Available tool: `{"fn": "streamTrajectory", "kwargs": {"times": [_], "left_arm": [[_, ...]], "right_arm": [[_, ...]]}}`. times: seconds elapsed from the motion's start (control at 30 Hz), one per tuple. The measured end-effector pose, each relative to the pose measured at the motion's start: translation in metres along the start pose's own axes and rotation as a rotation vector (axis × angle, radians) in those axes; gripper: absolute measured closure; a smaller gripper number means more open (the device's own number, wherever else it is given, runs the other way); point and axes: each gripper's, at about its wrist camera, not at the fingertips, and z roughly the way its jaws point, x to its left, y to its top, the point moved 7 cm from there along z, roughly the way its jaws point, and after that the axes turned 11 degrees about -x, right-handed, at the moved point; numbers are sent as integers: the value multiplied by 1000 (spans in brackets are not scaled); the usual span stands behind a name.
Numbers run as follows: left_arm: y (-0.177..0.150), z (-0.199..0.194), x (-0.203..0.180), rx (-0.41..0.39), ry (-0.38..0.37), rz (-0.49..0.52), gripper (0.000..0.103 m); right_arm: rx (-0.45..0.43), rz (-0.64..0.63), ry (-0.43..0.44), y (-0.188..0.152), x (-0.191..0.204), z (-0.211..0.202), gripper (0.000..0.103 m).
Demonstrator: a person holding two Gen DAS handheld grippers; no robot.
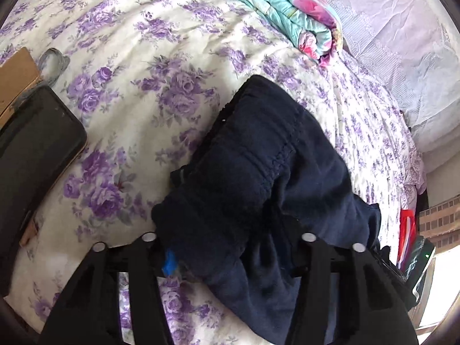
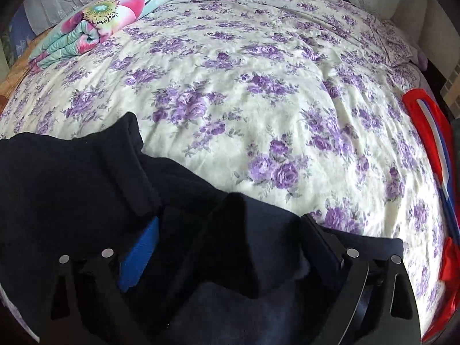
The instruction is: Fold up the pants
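Observation:
Dark navy pants (image 1: 258, 172) lie bunched on the floral bedsheet (image 1: 129, 92), waistband toward the far side. In the left wrist view the cloth drapes over my left gripper (image 1: 230, 258) and hides the fingertips; a blue pad (image 1: 169, 261) shows at the left finger, and the jaws stand wide with cloth between them. In the right wrist view the pants (image 2: 86, 178) heap over my right gripper (image 2: 230, 230). Its blue pad (image 2: 141, 253) shows on the left and the right finger (image 2: 325, 238) stands well apart, with cloth between.
A folded teal and pink quilt (image 1: 287, 8) lies at the bed's far side, also in the right wrist view (image 2: 100, 20). A black tablet (image 1: 34, 143) and cardboard (image 1: 14, 77) sit at the left. A red, white and blue garment (image 2: 431, 149) lies at the right bed edge.

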Motion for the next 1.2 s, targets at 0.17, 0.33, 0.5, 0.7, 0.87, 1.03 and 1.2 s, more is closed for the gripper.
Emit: {"fn": "streamTrajectory", "kwargs": {"times": [0.17,0.33,0.5,0.7,0.87,1.03,1.2], "left_arm": [[4,-20,-8,-36,-23,70,65],[2,-31,-16,-69,-5,154,65],[-1,-5,4,9,-28,11,60],[-2,12,-7,4,-21,13,32],[4,1,-10,-25,32,69,59],[12,-31,-30,-80,17,181,64],[14,-62,-86,-177,19,386,65]], "right_arm": [[-147,124,161,12,-9,-62,7],[-124,99,116,-28,-32,-81,7],[-39,195,100,-65,-56,-62,7],[-42,136,60,-69,-48,-60,4],[-178,119,31,-50,-58,-102,4],[-87,53,-46,-79,-73,-87,4],[10,191,4,-103,-83,-59,3]]}}
